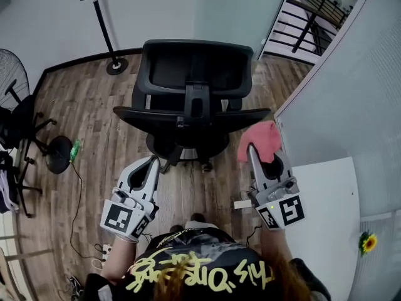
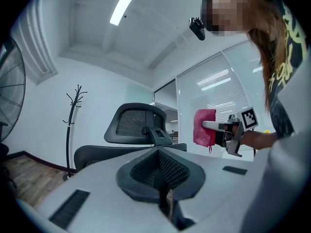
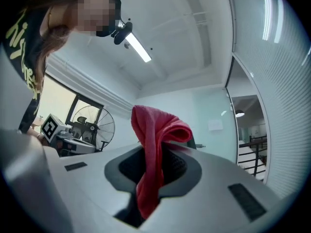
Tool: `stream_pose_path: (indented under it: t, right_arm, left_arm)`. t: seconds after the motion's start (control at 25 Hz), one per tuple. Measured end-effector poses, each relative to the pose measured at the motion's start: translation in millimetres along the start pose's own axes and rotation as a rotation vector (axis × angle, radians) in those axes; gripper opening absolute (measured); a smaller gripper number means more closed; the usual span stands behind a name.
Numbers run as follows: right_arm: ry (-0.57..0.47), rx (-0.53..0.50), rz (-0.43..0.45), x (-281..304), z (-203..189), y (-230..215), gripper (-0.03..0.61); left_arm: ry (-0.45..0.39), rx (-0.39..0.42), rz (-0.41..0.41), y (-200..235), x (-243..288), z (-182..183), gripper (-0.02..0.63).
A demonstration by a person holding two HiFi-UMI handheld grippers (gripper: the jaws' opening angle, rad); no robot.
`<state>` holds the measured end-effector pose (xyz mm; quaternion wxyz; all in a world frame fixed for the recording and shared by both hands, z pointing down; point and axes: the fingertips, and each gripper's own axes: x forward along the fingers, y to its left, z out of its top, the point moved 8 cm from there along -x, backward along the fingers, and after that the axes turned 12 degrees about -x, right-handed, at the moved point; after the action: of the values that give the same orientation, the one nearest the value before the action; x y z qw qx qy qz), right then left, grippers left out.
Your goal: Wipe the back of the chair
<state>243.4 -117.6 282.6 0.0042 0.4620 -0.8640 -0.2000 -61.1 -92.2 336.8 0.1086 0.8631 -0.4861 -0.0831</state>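
Behind the black mesh office chair [image 1: 191,99], right gripper [image 1: 251,148] grasps a red fabric cloth [image 1: 264,138], left gripper [image 1: 154,160] fingers [image 1: 150,172] clenched empty; wiping seems unstarted, so next bring cloth against its back.

The chair [image 1: 191,99] is a black office chair with a mesh back and headrest [image 2: 135,123]. It stands upright on the wooden floor [image 1: 94,105], its back turned toward the person and its seat on the far side. The cloth [image 1: 263,138] is red and bunched into loose folds, pinched in the right claw [image 1: 252,152]. It hangs just beside the right end of the chair back's top edge; contact cannot be told.
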Motion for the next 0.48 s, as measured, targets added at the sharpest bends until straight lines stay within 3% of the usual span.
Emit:
stream_pose_path:
  t: [0.28,0.48]
  right_arm:
    - [0.007,-0.003,0.023,34.1,1.3,-66.4,0.063]
    - [0.077,0.009,0.037,66.9,-11.9,-99.1,0.063]
  left_arm:
    - [-0.024,0.030,0.068,-2.9,18.2,2.3,-0.009]
    - [-0.016,0.034,0.094,0.7,27.0,-2.8,-0.009]
